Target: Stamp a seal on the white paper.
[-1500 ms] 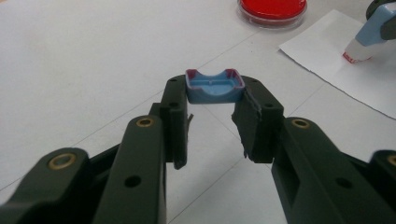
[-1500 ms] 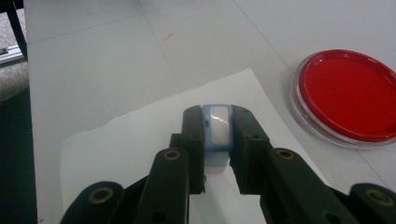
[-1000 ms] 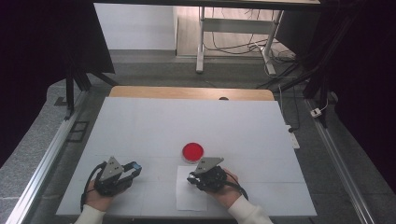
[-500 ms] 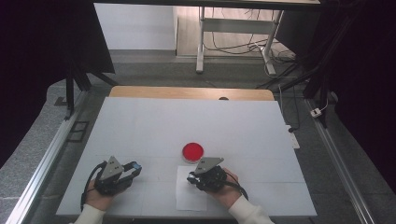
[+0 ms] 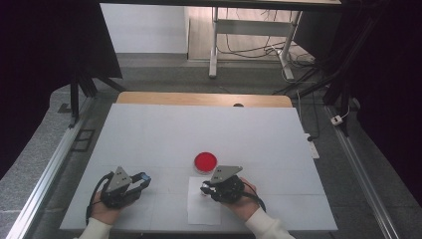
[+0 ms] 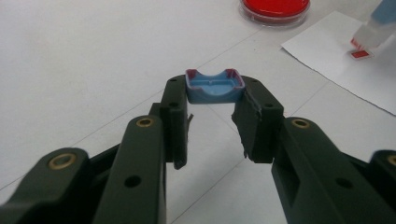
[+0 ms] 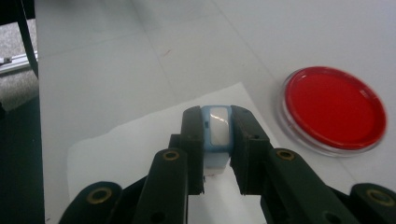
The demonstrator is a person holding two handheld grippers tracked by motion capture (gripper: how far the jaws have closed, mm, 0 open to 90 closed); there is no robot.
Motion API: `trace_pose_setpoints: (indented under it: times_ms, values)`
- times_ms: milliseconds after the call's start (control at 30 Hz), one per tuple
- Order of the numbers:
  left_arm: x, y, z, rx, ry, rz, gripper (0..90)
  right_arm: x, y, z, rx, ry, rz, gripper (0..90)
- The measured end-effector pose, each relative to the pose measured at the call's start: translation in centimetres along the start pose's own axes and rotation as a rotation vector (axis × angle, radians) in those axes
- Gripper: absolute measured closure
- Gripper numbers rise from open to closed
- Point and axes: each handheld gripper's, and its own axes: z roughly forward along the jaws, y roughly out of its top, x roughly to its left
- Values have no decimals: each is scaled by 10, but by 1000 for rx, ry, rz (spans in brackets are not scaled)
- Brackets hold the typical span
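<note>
A small blue cap [image 6: 214,86] with dark red corners is pinched between the tips of my left gripper [image 6: 214,88], which hovers low over the table at the front left [image 5: 142,179]. My right gripper [image 7: 218,116] is shut on a small blue and white stamp-like piece [image 7: 217,135], pointing down at a white paper sheet [image 7: 140,140]. In the left gripper view that piece [image 6: 373,28] has its red tip on the paper sheet [image 6: 336,65], beside a red mark [image 6: 360,54]. A round red-filled dish [image 5: 205,161] sits just beyond my right gripper [image 5: 205,189].
The white table top [image 5: 199,129] stretches wide behind the dish, with a wooden strip [image 5: 199,98] at its far edge. Metal rails [image 5: 45,174] run along both sides. The paper sheet [image 5: 204,209] lies near the front edge.
</note>
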Motion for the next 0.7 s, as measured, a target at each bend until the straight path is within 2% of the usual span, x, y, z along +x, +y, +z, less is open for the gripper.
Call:
trace_pose_setpoints:
  times_ms: [133,500,700]
  values:
    - [0,0,0,0,-1,1,650,-6,1,-8,-49,4,38,756]
    - [0,0,0,-1,-1,1,650,-19,-4,-22,-104,-28,101,756]
    - [0,0,0,-1,-2,1,650,-25,-6,-31,-158,-40,142,756]
